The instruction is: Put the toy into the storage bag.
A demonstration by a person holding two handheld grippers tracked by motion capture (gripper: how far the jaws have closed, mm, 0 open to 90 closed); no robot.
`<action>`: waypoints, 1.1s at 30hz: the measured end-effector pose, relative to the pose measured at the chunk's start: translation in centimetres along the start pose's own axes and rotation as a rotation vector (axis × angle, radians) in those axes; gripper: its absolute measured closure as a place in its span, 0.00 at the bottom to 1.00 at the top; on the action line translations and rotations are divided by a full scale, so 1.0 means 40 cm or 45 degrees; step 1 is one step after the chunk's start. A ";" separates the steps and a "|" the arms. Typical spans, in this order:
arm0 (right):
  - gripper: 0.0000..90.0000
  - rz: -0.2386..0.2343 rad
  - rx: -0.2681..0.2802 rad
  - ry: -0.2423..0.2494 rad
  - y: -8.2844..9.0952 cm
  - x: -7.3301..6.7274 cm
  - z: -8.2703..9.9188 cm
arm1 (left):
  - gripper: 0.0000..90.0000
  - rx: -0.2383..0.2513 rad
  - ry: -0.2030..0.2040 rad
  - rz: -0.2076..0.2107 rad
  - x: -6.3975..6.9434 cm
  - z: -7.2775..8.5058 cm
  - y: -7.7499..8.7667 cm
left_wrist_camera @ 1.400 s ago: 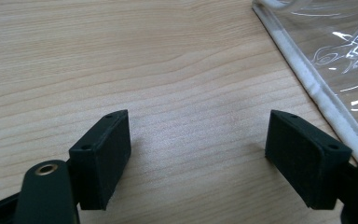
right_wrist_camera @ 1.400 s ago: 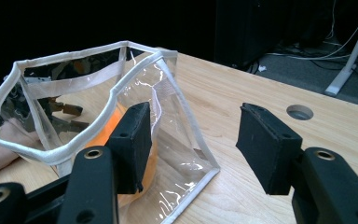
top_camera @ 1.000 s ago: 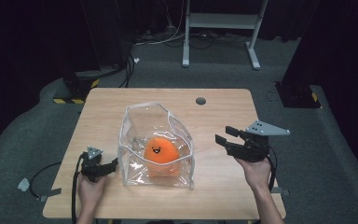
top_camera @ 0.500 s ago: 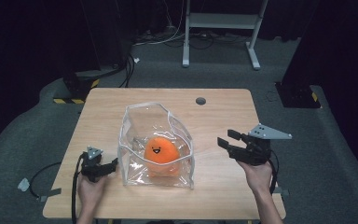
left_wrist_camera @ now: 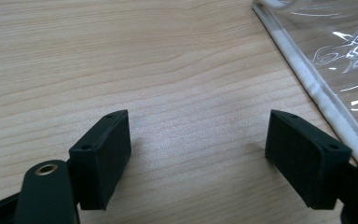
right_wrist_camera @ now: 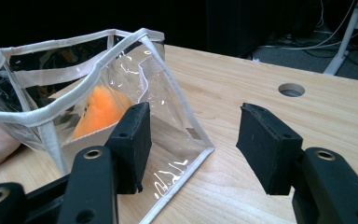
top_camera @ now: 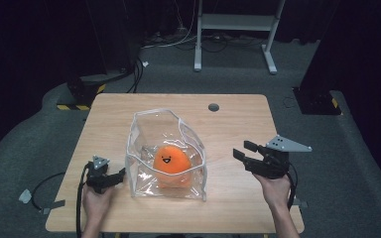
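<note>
Left gripper (top_camera: 121,174): low on the table (top_camera: 238,121) at its near left, jaws spread wide apart with bare wood between them, nothing held. In the left gripper view (left_wrist_camera: 198,156) one jaw stands just beside the white-taped bottom edge of the bag.

Clear plastic bag (top_camera: 166,153): white-trimmed, standing open-topped at the middle of the table, its rim crumpled and uneven. In the right gripper view (right_wrist_camera: 88,93) the near side panel slopes down to the tabletop.

Orange plush toy (top_camera: 171,162): rounded, with a small smiling face, lying inside the bag on its floor; seen through the clear wall in the right gripper view (right_wrist_camera: 100,109).

Round hole (top_camera: 213,107): in the tabletop beyond the bag.

Right gripper (top_camera: 242,151): raised above the table to the right of the bag, pointing toward it, jaws parted and empty, clear of the bag's wall (right_wrist_camera: 191,140).
</note>
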State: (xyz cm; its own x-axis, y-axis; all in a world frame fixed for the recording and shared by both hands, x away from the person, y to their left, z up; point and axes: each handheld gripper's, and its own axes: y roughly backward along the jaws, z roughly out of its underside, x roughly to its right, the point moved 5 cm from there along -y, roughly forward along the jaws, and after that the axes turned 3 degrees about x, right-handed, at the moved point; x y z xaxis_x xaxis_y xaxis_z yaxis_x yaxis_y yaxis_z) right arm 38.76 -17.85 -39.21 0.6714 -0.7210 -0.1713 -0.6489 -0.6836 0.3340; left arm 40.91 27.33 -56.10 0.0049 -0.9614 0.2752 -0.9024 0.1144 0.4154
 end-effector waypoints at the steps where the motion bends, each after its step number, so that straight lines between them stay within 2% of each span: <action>1: 0.49 0.001 0.000 0.001 0.000 0.001 0.002 | 0.25 0.000 0.001 0.000 0.000 0.000 0.000; 33: 0.49 0.065 -0.029 -0.062 -0.016 0.029 0.085 | 0.25 0.001 0.001 0.000 0.000 0.000 0.000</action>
State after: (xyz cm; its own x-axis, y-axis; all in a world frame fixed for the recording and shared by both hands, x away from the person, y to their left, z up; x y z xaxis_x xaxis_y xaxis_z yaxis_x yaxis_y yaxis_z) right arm 38.73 -18.65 -42.77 0.6190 -0.7599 -0.1985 -0.6732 -0.6436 0.3642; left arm 40.91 27.32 -56.09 0.0054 -0.9611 0.2760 -0.9027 0.1140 0.4148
